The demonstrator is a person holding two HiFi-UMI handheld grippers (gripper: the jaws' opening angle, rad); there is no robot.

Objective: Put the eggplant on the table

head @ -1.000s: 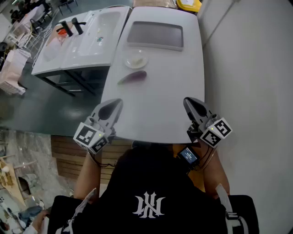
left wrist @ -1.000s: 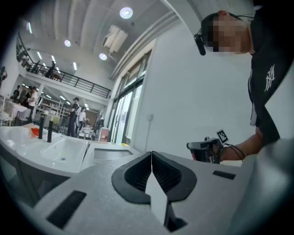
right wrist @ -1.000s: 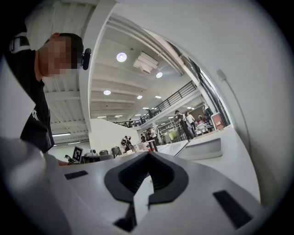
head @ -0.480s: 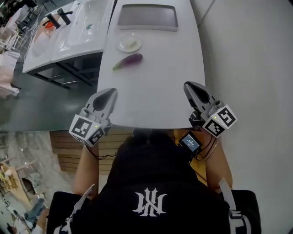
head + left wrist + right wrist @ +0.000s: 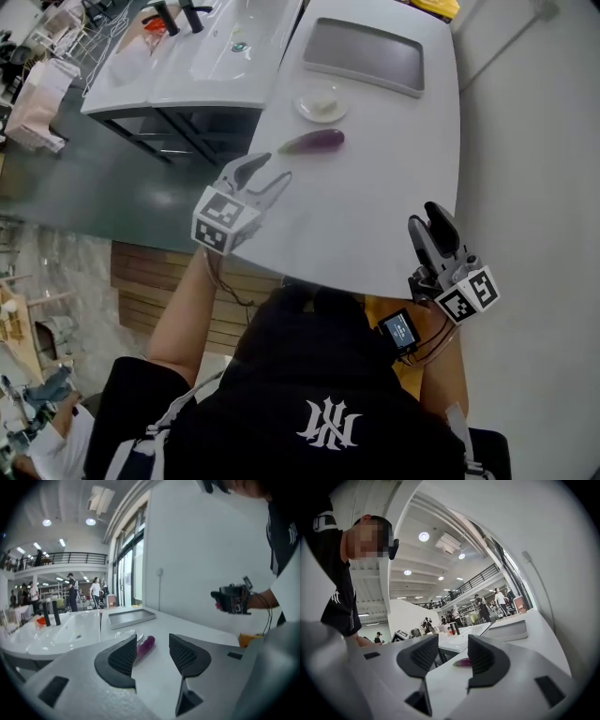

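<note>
Eggplant approached, not yet gripped
The right tongs [image 5: 428,217] are held at the near edge of the desk [image 5: 375,216], jaws opening with nothing between; the left tongs [image 5: 264,176] are held further in, jaws opening and empty, aimed at the eggplant [image 5: 314,142], which lies on the desk just ahead. A closing on its body seems called for next. The saucer [image 5: 305,111] just beyond is to be avoided; farther off, a grey tray [image 5: 361,58] and a sink [image 5: 202,52] are seen

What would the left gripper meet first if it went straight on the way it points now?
Probably the eggplant, on the table just ahead, though depth is unclear. The left gripper is empty, its fingers opening.
</note>
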